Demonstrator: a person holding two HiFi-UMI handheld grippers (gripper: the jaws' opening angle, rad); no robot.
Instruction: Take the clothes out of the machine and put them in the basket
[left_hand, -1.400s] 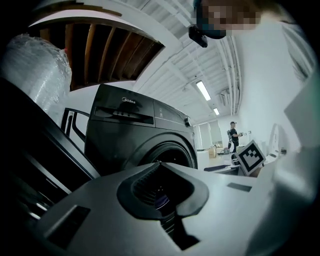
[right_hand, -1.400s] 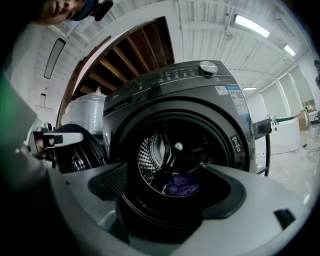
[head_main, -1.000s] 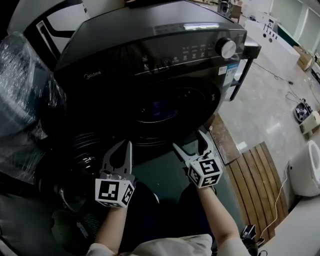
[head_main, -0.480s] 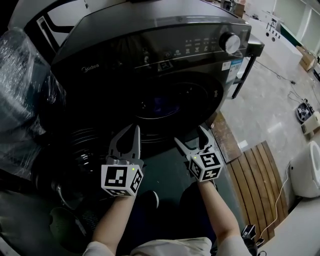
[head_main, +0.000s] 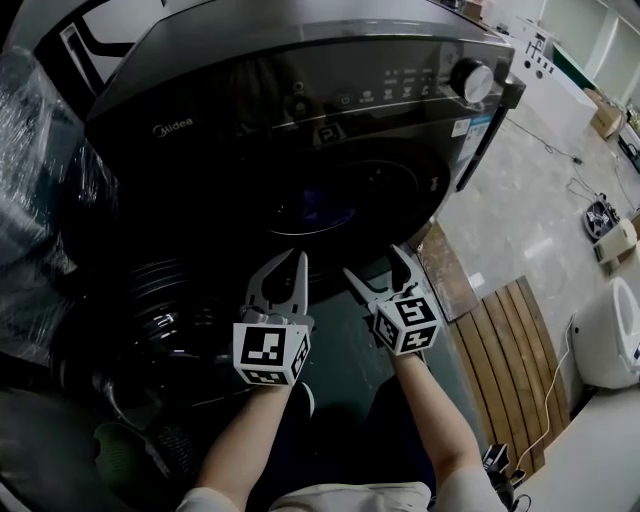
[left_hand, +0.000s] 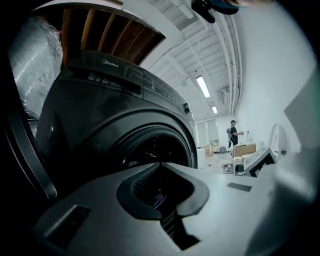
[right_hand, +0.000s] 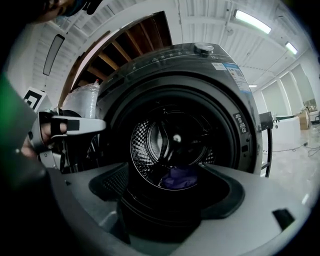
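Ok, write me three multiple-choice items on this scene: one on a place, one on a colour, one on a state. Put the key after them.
1. In the head view, at which end of the washing machine's control panel does the dial sit?
A. left
B. right
C. middle

2. The cloth in the drum is:
A. purple
B. white
C. yellow

3. The right gripper's jaws are:
A. shut on the cloth
B. shut, empty
C. apart, holding nothing

Key: B, the dial stands at the panel's right end. A, the right gripper view shows purple cloth low in the drum. C, that view shows the drum through a wide gap between the jaws.
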